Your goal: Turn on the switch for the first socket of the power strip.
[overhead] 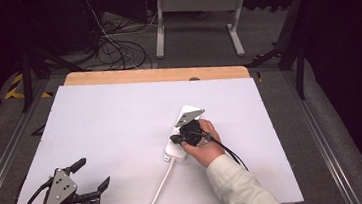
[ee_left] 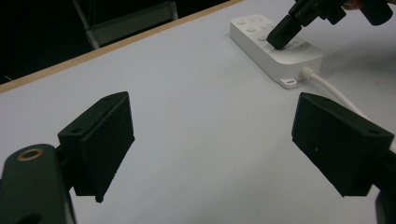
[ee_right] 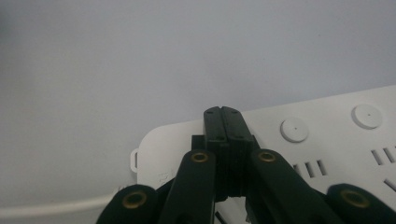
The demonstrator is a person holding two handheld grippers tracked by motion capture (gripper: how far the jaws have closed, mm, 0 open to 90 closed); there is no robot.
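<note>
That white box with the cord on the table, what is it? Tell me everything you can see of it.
It is a white power strip, a long, flat block that looks like smooth plastic with rounded corners. Its top carries round buttons and groups of socket slots. A small mounting tab sticks out beside its cord end, where a white cable runs off toward the table's near edge. It lies flat on the white table, right of centre. The right gripper, jaws shut together, presses its tip down on the top face near the cord end.

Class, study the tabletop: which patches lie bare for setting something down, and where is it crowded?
Bare: the far left, between the wooden edge and the left gripper; also the far-right corner. Crowded: centre-right, where the right gripper meets the power strip, its cable running to the near edge.
</note>
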